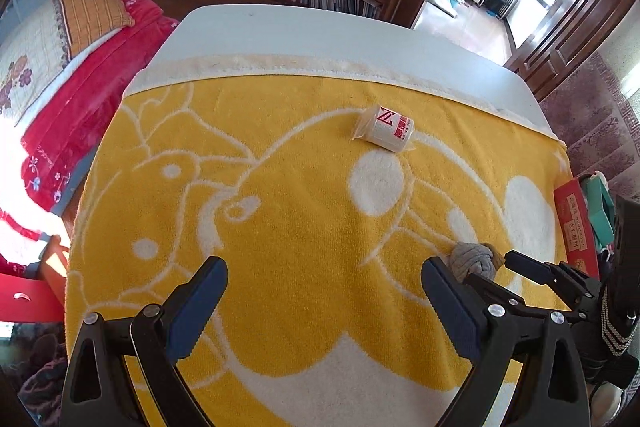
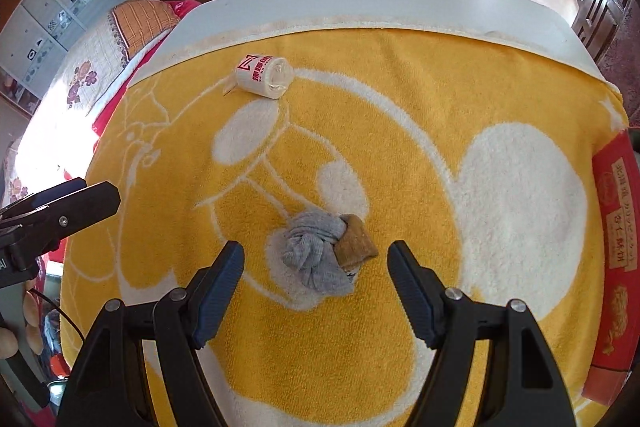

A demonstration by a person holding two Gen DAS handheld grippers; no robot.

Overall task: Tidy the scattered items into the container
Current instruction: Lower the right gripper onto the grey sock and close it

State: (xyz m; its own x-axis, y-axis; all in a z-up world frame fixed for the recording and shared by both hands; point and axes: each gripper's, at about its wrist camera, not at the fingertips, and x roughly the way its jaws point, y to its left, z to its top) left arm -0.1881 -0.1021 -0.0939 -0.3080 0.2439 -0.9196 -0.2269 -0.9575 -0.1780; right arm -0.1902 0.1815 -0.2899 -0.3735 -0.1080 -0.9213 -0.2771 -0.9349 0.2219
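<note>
Yellow towel [image 2: 400,99]; red box [image 2: 614,267] cut off; sock bundle [image 1: 476,261] half hidden

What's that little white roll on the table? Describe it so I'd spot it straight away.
Start at the yellow-and-white towel covering the table. Near its far cream hem lies a small white roll in clear wrap, on its side. Red printing marks it out from the grey-and-brown sock bundle nearer the claws.

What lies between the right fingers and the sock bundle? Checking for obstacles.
Only bare yellow towel separates the right gripper from the sock bundle, seen in the right wrist view.
</note>
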